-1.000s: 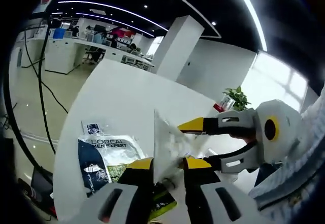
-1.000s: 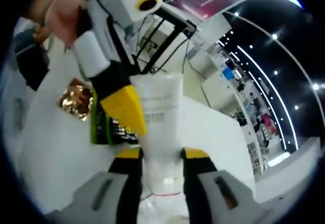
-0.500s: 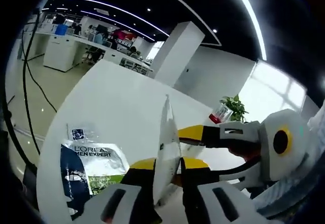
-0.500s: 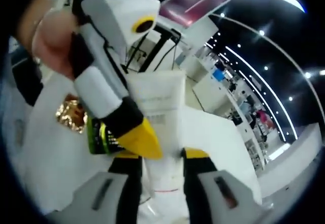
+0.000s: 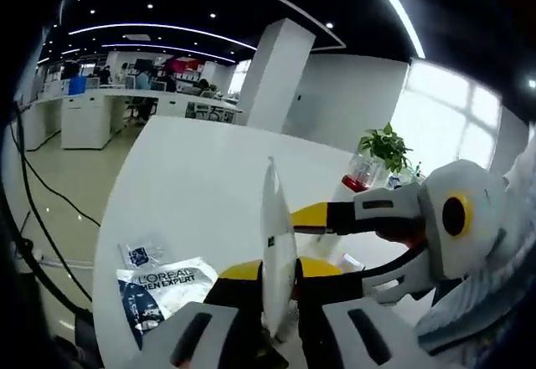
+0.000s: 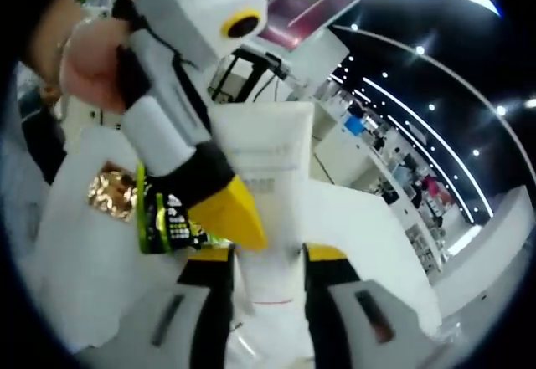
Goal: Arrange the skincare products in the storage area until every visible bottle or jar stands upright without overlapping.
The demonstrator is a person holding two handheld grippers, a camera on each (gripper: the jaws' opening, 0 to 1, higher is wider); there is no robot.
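Note:
A white skincare tube (image 5: 277, 243) is held in the air over the white table (image 5: 201, 168), edge-on in the left gripper view. My left gripper (image 5: 278, 269) is shut on its flat faces. The right gripper (image 5: 335, 243) comes in from the right, its yellow tips beside the tube. In the right gripper view the same tube (image 6: 272, 164) faces me flat, with grey print. My right gripper (image 6: 268, 256) is shut on its lower end. The left gripper (image 6: 234, 214), held by a hand, presses on the tube from the upper left.
A L'Oreal Men Expert sachet (image 5: 159, 289) and a smaller sachet (image 5: 144, 253) lie on the table. A gold packet (image 6: 111, 192) and a green packet (image 6: 163, 218) lie under the tube. A red cup (image 5: 360, 172) and a plant (image 5: 381, 147) stand at the far edge.
The tube has turned from angled to edge-on in the left gripper view. Both grippers have kept their hold on it. Both views have shifted a little with the hands.

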